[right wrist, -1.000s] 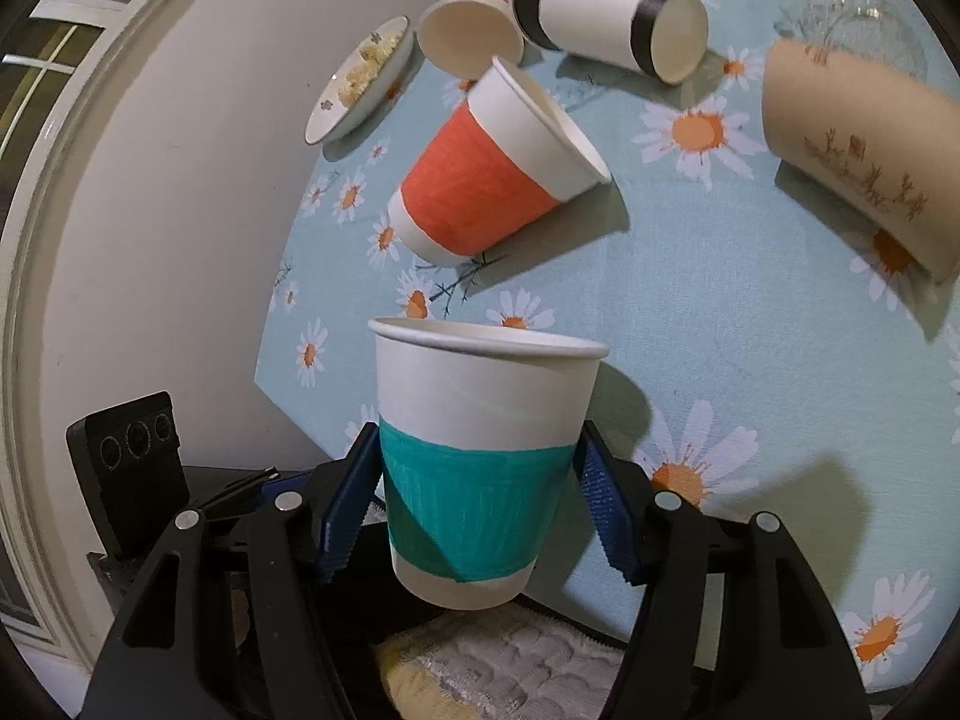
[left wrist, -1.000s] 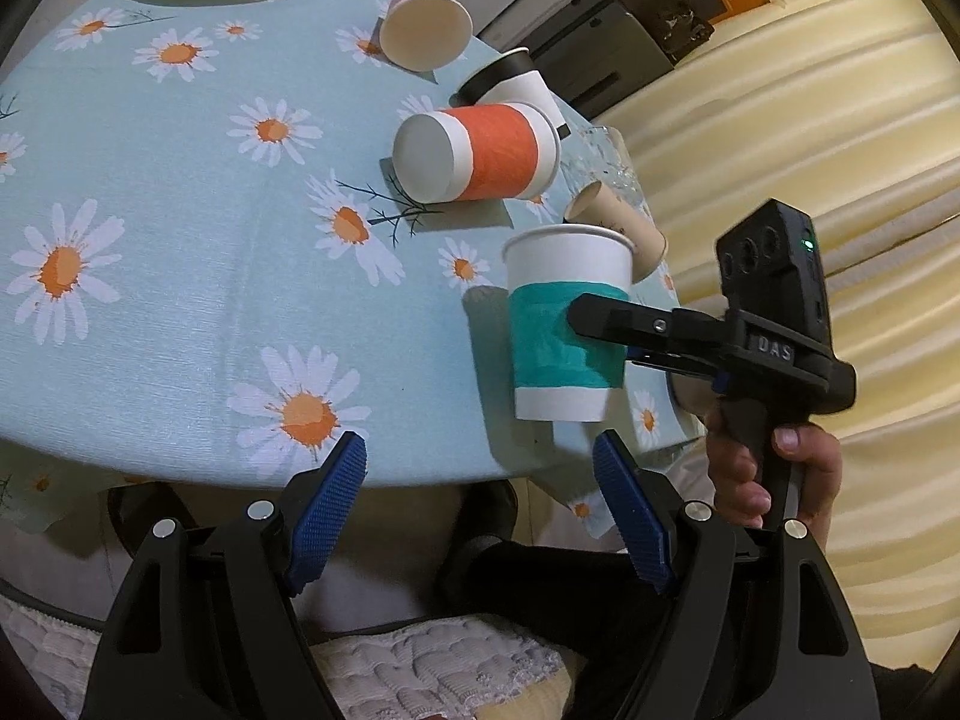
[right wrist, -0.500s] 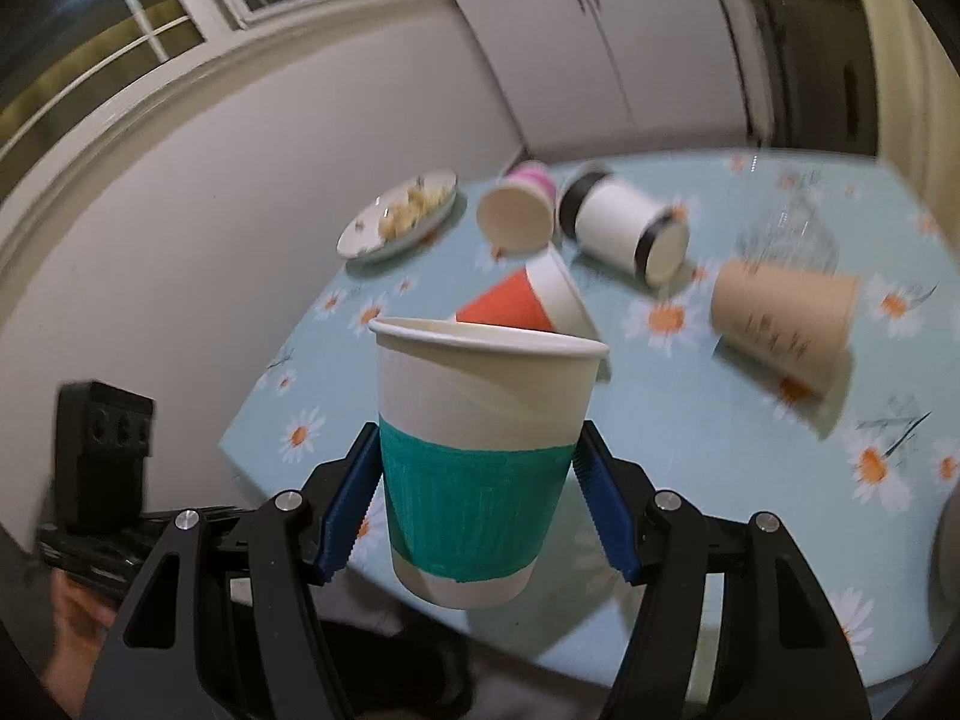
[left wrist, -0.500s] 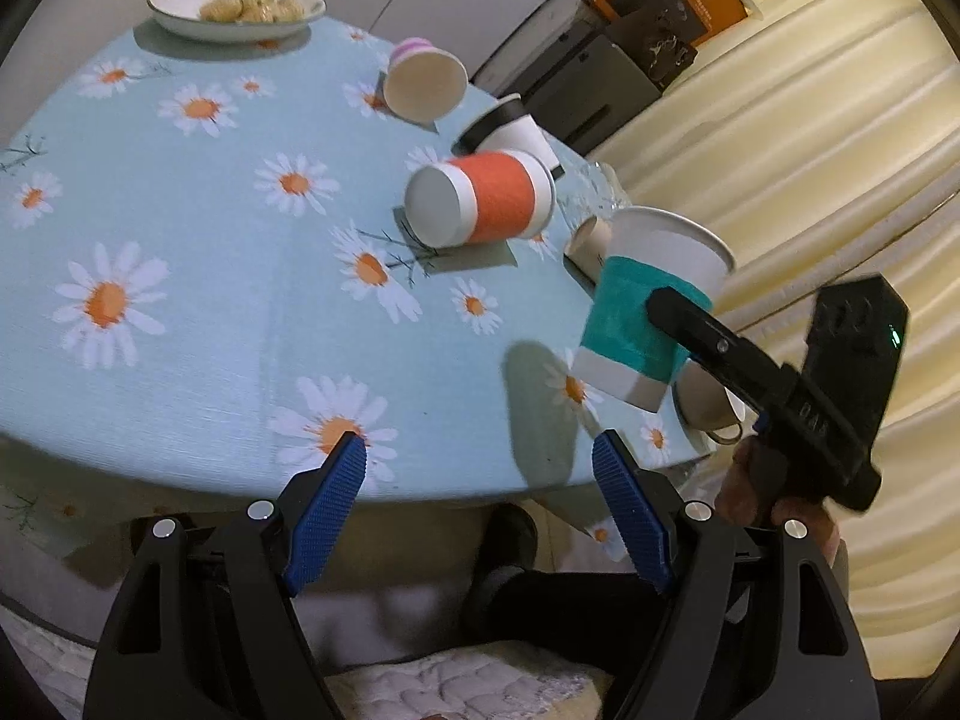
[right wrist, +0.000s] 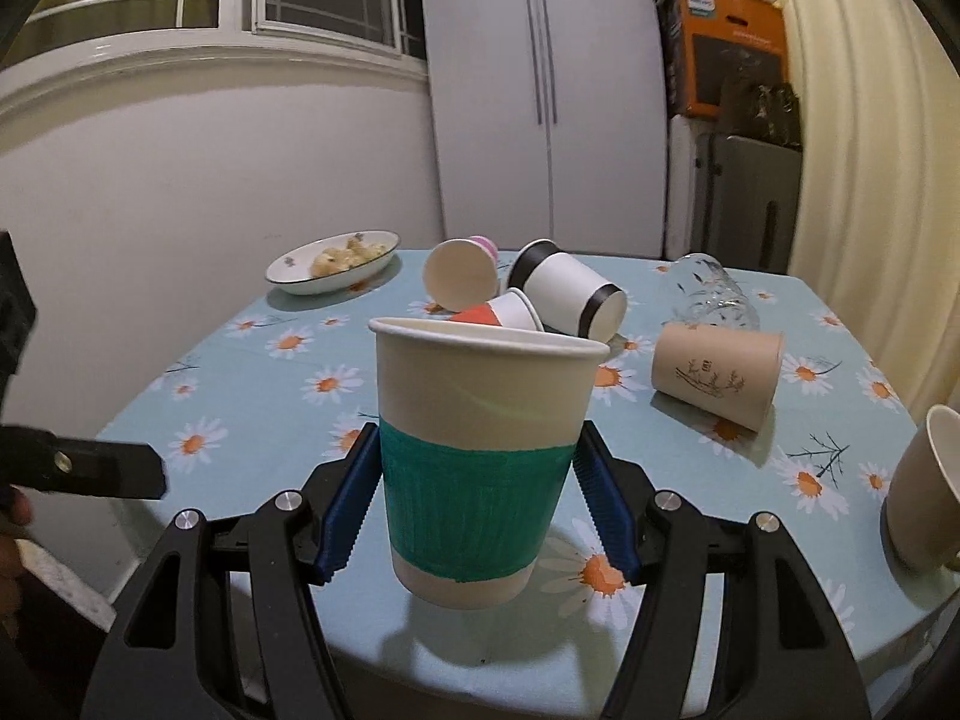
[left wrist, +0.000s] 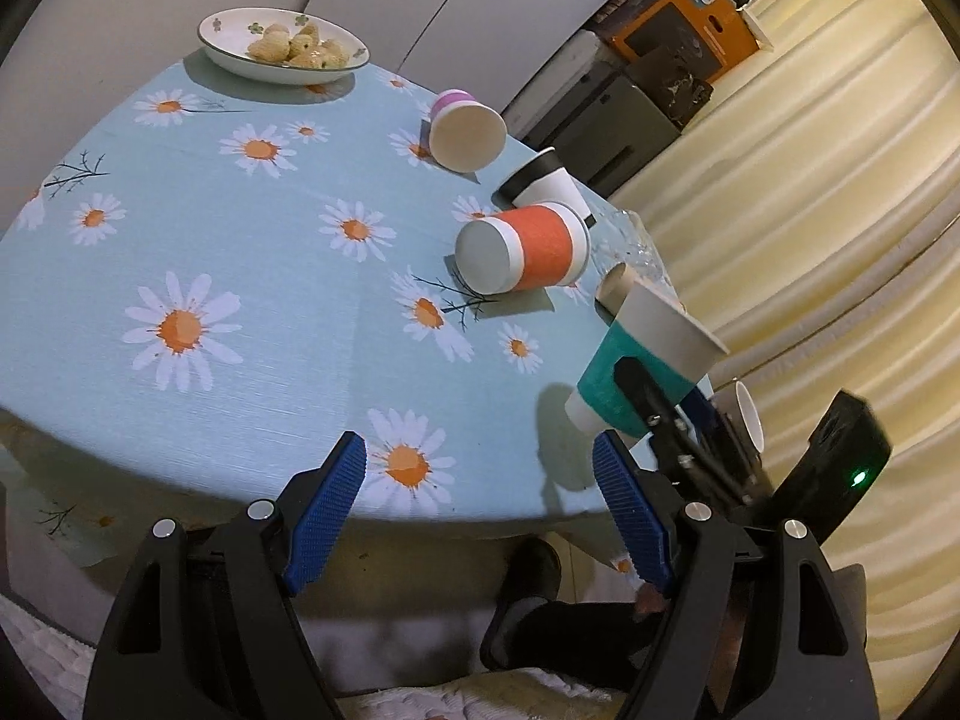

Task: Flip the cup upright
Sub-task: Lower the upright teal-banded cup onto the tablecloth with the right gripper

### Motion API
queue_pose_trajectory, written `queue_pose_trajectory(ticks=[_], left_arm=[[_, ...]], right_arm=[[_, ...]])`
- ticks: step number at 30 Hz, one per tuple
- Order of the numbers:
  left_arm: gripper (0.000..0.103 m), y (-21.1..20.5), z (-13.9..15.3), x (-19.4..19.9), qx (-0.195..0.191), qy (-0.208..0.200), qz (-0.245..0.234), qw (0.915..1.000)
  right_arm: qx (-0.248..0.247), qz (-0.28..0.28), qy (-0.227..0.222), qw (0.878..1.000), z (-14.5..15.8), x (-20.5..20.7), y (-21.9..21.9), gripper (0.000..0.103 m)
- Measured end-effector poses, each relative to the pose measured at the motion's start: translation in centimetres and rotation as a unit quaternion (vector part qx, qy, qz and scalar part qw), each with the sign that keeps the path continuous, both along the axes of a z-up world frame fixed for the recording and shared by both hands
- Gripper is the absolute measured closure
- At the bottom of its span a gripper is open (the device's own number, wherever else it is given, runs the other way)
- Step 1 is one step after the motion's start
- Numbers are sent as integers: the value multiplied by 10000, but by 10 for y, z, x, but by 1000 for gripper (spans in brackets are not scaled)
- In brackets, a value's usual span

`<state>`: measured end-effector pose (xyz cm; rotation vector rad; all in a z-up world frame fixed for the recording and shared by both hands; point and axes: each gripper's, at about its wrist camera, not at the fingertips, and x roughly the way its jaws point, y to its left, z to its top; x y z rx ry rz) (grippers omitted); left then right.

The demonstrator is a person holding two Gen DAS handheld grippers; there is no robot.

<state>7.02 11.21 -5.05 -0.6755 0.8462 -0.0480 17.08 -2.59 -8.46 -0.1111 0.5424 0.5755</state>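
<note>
**Spotter:** What have your jaws got?

**Operator:** My right gripper (right wrist: pixel 477 492) is closed on the white paper cup with the teal band (right wrist: pixel 480 456), blue pads on either side of the band. It's mouth-up in my wrist view, held above the near edge of the round worktop under the daisy-print cloth (right wrist: pixel 690 462). The left gripper (left wrist: pixel 480 510) is spread wide and holds nothing.

**Spotter:** How will it handle?

**Operator:** Light and thin-walled, I'd judge; too hard a squeeze would dent it. The ribbed band is the sensible hold.

**Spotter:** Around it?

**Operator:** At twelve o'clock, an orange-banded paper cup (left wrist: pixel 528 249) on its side; at two o'clock, a tan printed cup (right wrist: pixel 717 375), also down.
</note>
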Motion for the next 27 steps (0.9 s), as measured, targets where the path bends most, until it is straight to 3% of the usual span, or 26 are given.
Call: queue_pose_trajectory(ticks=[6, 19, 27], left_arm=[[27, 4, -1, -3, -40, -35, 81, 10000], [27, -4, -1, -1, 147, -28, 31, 9999], [27, -2, -3, 1, 204, 10, 66, 9998]], right_arm=[[-189, -250, -578, 9978, -14, -11, 9, 38], [-319, -348, -828, 9955, -30, -15, 10, 38], [-355, -273, -761, 9961, -30, -21, 9, 38]])
